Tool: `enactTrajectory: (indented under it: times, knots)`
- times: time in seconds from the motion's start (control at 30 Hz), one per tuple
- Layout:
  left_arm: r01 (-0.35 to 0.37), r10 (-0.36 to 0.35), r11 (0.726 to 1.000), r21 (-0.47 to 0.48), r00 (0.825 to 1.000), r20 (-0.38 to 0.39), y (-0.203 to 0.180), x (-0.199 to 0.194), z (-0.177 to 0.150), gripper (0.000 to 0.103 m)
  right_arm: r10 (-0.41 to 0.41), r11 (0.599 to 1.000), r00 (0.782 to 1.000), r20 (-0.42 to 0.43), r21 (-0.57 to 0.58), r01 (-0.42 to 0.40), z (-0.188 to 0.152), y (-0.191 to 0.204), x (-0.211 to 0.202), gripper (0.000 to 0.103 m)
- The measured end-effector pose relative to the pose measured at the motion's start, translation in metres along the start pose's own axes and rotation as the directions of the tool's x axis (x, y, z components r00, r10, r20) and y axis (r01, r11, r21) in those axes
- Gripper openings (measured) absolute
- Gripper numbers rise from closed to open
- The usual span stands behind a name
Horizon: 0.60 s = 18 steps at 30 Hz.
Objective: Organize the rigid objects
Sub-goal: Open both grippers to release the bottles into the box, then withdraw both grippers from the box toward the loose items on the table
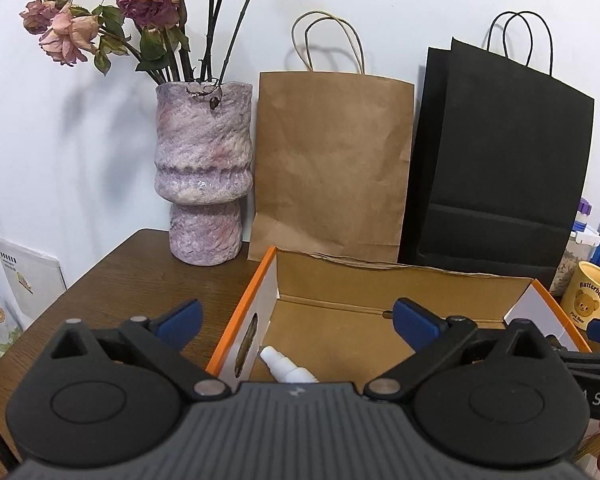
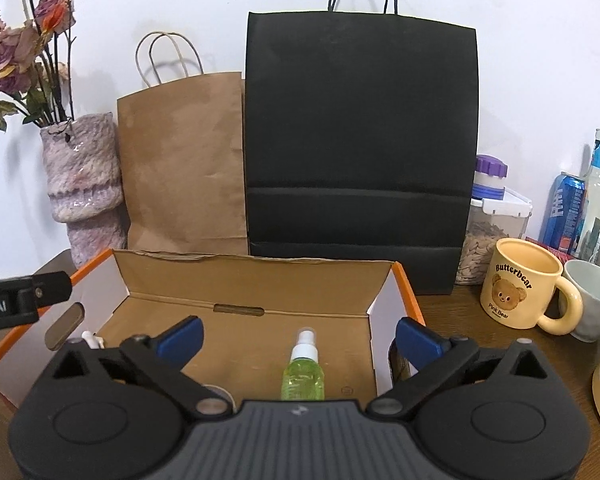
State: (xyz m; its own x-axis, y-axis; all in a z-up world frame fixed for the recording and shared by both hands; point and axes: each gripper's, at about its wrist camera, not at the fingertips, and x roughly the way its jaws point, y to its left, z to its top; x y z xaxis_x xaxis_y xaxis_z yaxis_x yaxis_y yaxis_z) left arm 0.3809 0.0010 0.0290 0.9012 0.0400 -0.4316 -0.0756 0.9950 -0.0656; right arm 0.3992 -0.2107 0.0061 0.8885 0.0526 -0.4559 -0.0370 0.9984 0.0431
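An open cardboard box (image 1: pixel 380 280) with orange edges sits on the wooden table; it also shows in the right wrist view (image 2: pixel 252 276). A white spray bottle (image 1: pixel 286 366) lies inside at its left end, and its tip shows in the right wrist view (image 2: pixel 90 338). A green spray bottle (image 2: pixel 303 372) lies inside toward the right. My left gripper (image 1: pixel 296 318) is open and empty over the box's left wall. My right gripper (image 2: pixel 298 338) is open and empty above the green bottle. The left gripper's body shows at the left edge of the right wrist view (image 2: pixel 24 298).
A pink vase (image 1: pixel 204 176) with dried roses, a brown paper bag (image 1: pixel 332 164) and a black paper bag (image 1: pixel 500 160) stand behind the box. A yellow bear mug (image 2: pixel 524 284), a grey cup (image 2: pixel 592 304), a seed jar (image 2: pixel 488 236), a can (image 2: pixel 562 212) and a glass bottle (image 2: pixel 596 192) stand right.
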Motion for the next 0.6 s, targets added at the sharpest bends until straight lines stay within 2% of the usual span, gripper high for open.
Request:
enactTrajectory:
  times: [0.6]
  knots:
    - [0.013, -0.012, 1.000, -0.015, 0.998, 0.057, 0.006, -0.038, -0.009, 0.103, 0.005, 1.000, 1.000, 0.016, -0.022, -0.005, -0.008, -0.007, -0.032, 0.103]
